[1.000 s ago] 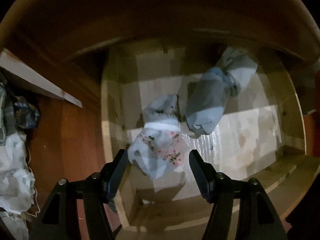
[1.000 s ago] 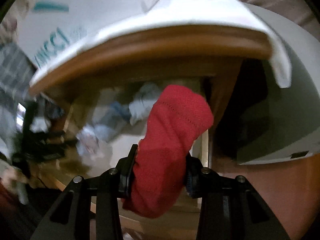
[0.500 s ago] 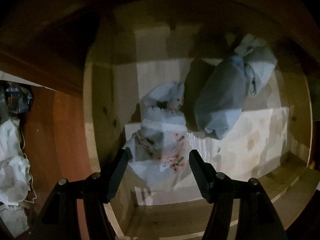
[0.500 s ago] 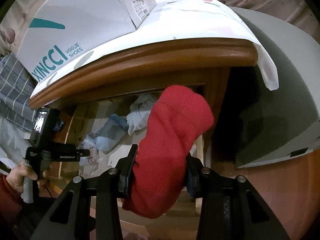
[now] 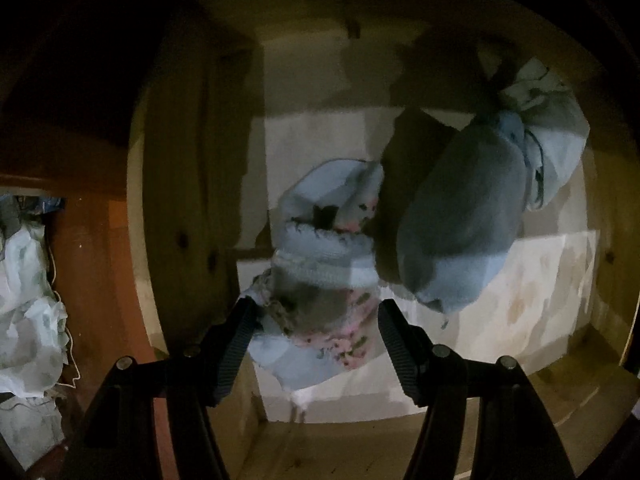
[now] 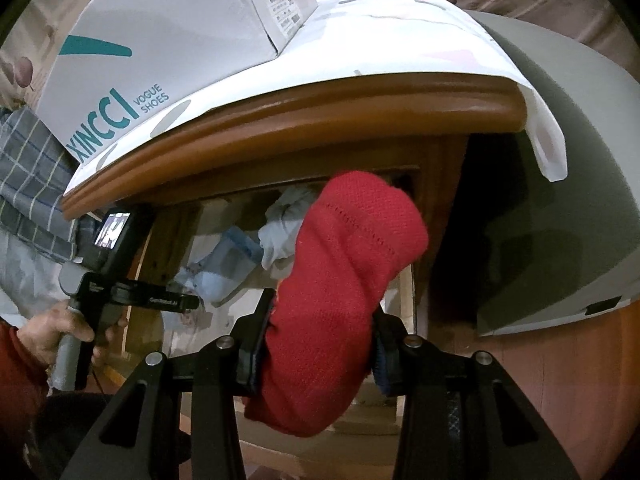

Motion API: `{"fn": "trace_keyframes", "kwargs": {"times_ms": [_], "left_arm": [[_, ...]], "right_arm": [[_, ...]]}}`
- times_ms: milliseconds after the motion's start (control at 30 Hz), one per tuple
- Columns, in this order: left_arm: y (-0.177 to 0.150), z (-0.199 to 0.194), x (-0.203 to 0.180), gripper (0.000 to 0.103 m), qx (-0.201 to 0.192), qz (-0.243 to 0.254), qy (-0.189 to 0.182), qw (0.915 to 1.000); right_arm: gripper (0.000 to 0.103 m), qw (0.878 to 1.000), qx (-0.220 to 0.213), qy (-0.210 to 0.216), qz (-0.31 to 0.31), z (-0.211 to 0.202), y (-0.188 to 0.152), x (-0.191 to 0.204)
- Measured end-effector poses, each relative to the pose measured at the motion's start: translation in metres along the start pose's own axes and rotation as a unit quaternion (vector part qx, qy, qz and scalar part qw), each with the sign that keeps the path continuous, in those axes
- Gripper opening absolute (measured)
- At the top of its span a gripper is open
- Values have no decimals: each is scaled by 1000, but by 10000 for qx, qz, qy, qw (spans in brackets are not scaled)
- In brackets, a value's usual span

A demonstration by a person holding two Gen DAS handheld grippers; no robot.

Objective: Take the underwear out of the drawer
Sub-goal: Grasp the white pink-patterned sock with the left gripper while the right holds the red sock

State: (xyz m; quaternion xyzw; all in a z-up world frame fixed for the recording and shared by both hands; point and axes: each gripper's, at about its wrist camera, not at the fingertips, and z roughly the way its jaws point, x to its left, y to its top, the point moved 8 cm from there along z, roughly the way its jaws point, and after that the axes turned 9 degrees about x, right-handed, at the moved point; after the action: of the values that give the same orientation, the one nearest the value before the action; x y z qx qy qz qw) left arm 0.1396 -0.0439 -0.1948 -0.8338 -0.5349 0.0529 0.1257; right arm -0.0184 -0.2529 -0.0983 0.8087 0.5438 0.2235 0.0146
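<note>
Looking straight down in the left wrist view, I see the open wooden drawer (image 5: 176, 240) with two rolled pieces of underwear on its floor. A floral white-and-pink roll (image 5: 320, 280) lies between the fingers of my left gripper (image 5: 316, 344), which is open, its pads beside the cloth and not pressing it. A blue-grey roll (image 5: 460, 216) lies just to its right. In the right wrist view my right gripper (image 6: 320, 336) is shut on a red rolled piece of underwear (image 6: 344, 280), held up in front of the drawer opening.
A wooden nightstand top (image 6: 300, 120) overhangs the drawer and carries a paper cover and a white shoe box (image 6: 168, 40). A person's hand (image 6: 60, 332) grips the left tool. A grey-white panel (image 6: 560, 200) stands right. Pale cloth (image 5: 28, 300) lies left of the drawer.
My left gripper has sunk deeper into the drawer, and the floral roll now sits between its fingers. The right gripper has kept still with the red roll.
</note>
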Motion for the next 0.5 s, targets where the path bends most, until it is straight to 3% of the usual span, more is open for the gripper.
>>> {"fn": "trace_keyframes", "kwargs": {"times_ms": [167,200,333,500], "left_arm": [[-1,4,0,62,33,61,58,10000],[-4,3,0,53,68,73,55,9999],[-1,6,-2,43,173,130,205,9996],[-5,0,-5,23,84,93,176,9998]], "right_arm": [[38,10000,9,20,-12,-1,0,2],[39,10000,12,28,-11,-1,0,2],[39,10000,21,55,-4,-1,0,2],[39,10000,19,52,-16,-1,0,3]]}}
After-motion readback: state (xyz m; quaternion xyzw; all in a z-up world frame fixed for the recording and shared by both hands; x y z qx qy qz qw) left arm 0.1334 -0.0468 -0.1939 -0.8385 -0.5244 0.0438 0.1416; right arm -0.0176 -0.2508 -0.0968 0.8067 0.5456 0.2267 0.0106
